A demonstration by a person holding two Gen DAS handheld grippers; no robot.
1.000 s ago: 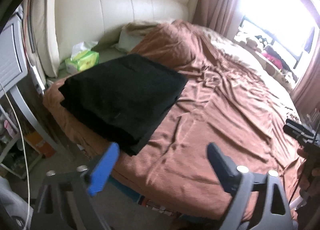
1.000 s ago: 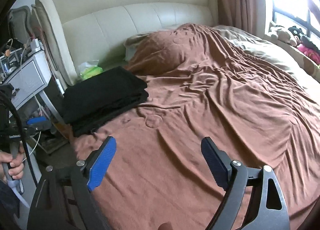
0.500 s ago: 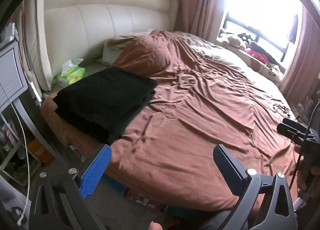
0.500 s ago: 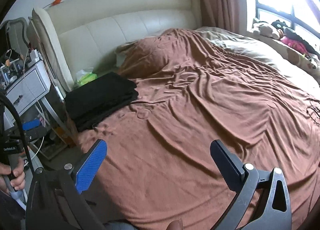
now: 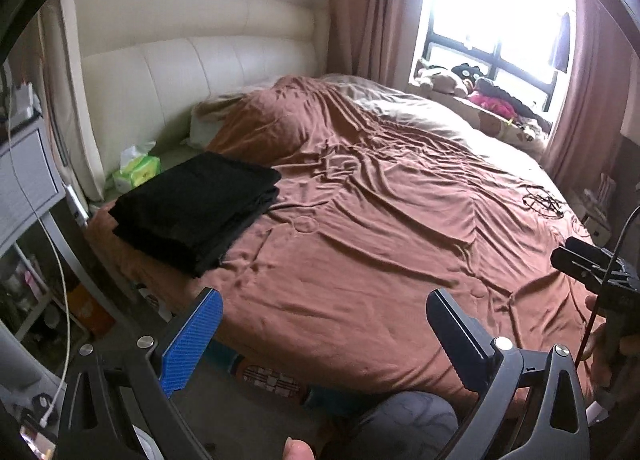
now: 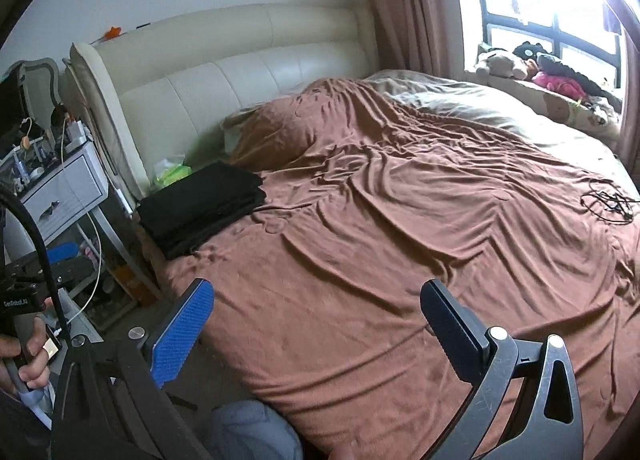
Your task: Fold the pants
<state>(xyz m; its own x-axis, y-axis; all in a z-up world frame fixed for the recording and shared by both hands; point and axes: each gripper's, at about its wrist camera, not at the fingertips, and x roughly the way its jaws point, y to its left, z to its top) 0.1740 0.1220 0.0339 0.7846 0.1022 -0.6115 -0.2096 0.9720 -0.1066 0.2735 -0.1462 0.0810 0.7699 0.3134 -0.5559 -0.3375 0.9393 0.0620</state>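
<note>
The black pants [image 5: 196, 208] lie folded in a neat stack at the near left corner of the bed [image 5: 380, 220], on the brown cover; the right wrist view shows the same pants [image 6: 200, 208] by the headboard. My left gripper [image 5: 322, 310] is open and empty, well back from the pants, out past the bed's edge. My right gripper [image 6: 316, 300] is also open and empty, over the front part of the cover, far from the stack. Each view catches the other gripper at its edge, held in a hand.
A green tissue pack [image 5: 136, 172] sits behind the pants by the cream headboard [image 5: 192, 76]. A white nightstand [image 6: 60, 188] with cables stands left of the bed. A tangled black cord [image 6: 608, 200] lies at the bed's right side. Plush toys [image 5: 472, 84] line the windowsill.
Both grippers have pulled back and risen away from the bed, so the folded pants look smaller and farther off. The right jaws have spread a little wider.
</note>
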